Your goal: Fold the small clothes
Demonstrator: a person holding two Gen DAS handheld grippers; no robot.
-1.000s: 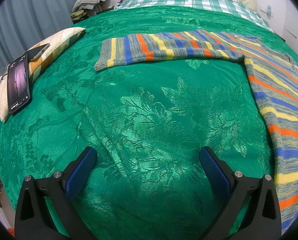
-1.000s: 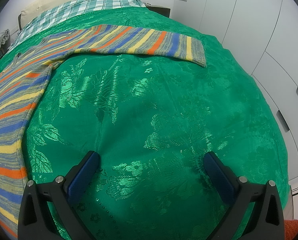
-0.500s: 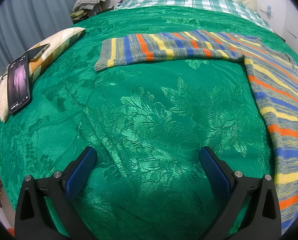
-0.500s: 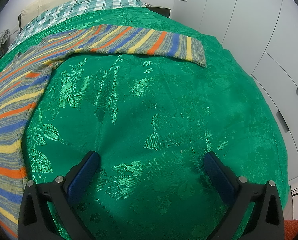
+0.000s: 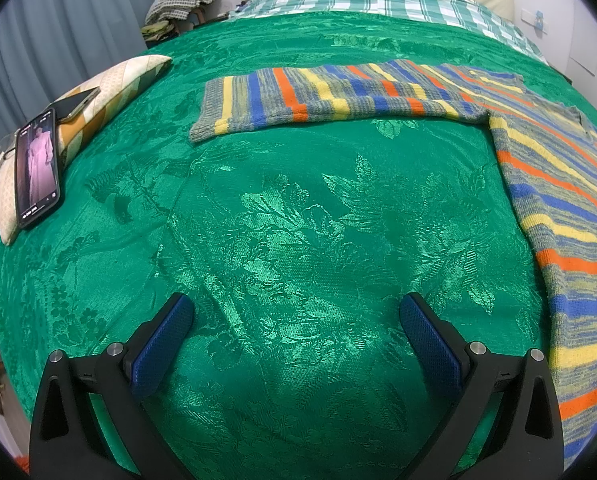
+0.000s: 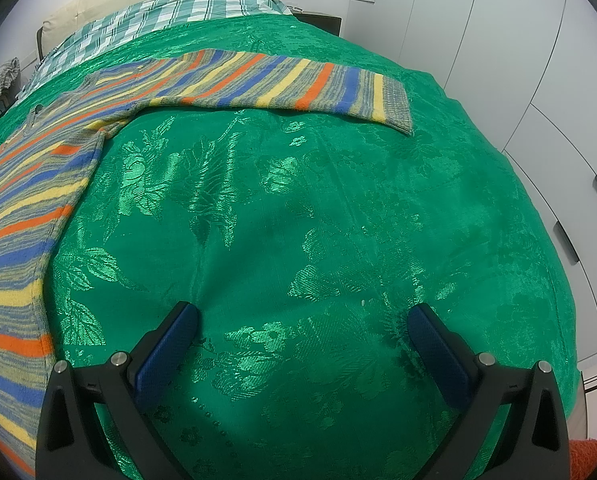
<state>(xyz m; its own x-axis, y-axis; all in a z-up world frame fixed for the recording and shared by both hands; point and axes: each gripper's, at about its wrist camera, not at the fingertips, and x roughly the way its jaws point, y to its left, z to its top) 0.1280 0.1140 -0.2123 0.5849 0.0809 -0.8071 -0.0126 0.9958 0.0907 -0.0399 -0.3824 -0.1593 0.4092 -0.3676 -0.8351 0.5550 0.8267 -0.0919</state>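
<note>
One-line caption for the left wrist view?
Open left gripper over green bedspread; striped sweater spread flat, sleeve outstretched, untouched.

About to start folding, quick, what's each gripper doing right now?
Left gripper: open, holding nothing.
Right gripper: open, holding nothing.

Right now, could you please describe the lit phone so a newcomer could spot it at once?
Start at the green bedspread and go to the pillow at its curtain-side edge. Two phones lie there; the lit phone is nearer, with a glowing pinkish screen.
</note>
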